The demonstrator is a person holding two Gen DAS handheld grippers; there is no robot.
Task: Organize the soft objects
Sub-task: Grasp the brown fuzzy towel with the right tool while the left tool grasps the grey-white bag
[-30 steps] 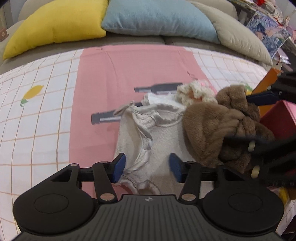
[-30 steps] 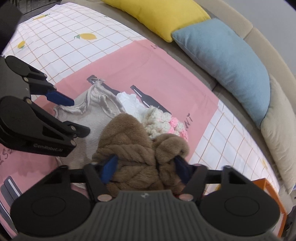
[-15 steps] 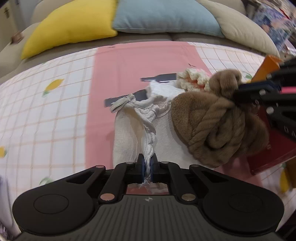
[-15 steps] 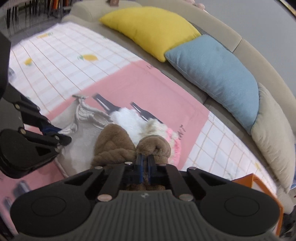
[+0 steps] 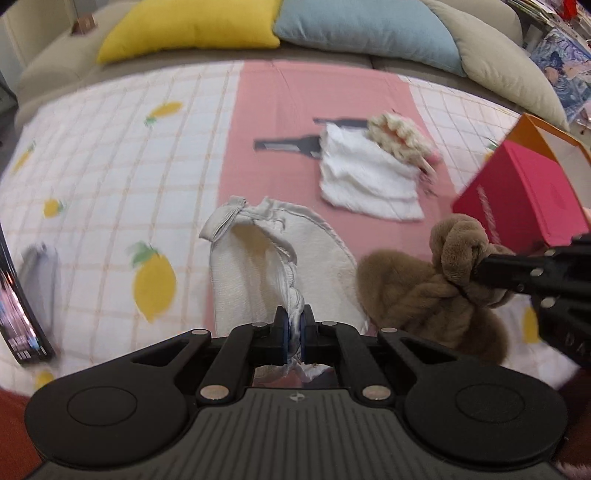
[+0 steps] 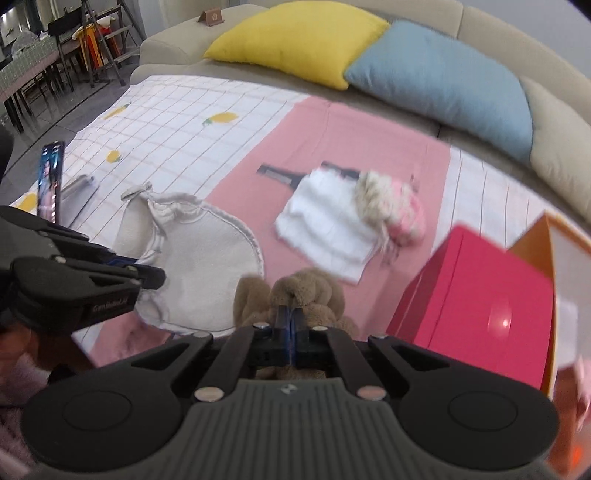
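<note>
My left claw [image 5: 293, 334] is pressed together on the ruffled rim of a cream drawstring pouch [image 5: 258, 273], pinching only a thin twist of cloth; the pouch hangs from that twist with its mouth sagging open toward the lemon-print blanket [image 5: 110, 177]. My right claw [image 6: 293, 334] is clamped on the knot of a brown plush scrunchie [image 6: 306, 291], lifted just beside the pouch and near the red box [image 6: 476, 295].

The risks, as I judge them: so little fabric sits between the left fingers that the rim could slide free once anything weighs on the pouch. The mouth is slack, not held wide, so the bulky scrunchie may catch on the edge and push the pouch shut instead of going in. My two claws are close together, and a hurried move could knock one into the other. The red box stands just right of the scrunchie, where a swing of plush could nudge it.

Farther out on the pink panel, a white fluffy cloth [image 5: 365, 181] lies flat with a cream-and-pink knitted piece [image 5: 400, 142] resting on its far corner, both well clear of my claws. Beyond them yellow [image 5: 192, 26], blue [image 5: 369, 29] and beige cushions [image 5: 506, 62] line the sofa back. A phone [image 6: 50, 181] stands at the blanket's left edge.
</note>
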